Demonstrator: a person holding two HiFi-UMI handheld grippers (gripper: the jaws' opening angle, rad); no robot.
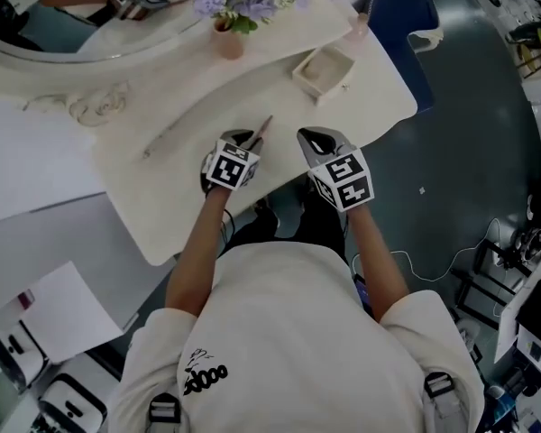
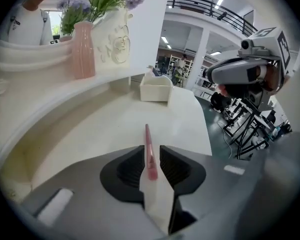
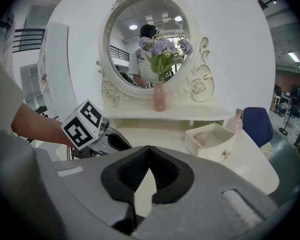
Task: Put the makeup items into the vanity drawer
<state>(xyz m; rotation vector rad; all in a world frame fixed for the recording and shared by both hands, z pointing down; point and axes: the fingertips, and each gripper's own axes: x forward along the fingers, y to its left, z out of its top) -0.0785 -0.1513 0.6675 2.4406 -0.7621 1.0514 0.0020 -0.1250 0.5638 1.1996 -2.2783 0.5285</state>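
**Counter** point(image 1: 158, 183): cream, with a curved front edge.

**Drawer** point(image 1: 336, 81): we find it standing open on the counter, close to the side edge, with something pink inside.

**Pink pencil** point(image 2: 148, 143): we log it lying flat near the front edge, well short of the drawer. Bare counter runs between the two.

**Left gripper** point(image 2: 151, 156): jaws apart, straddling the pencil's near end without pressing it.

**Right gripper** point(image 3: 149, 149): jaws together and empty, at the front edge, nearer the drawer than the left gripper is.
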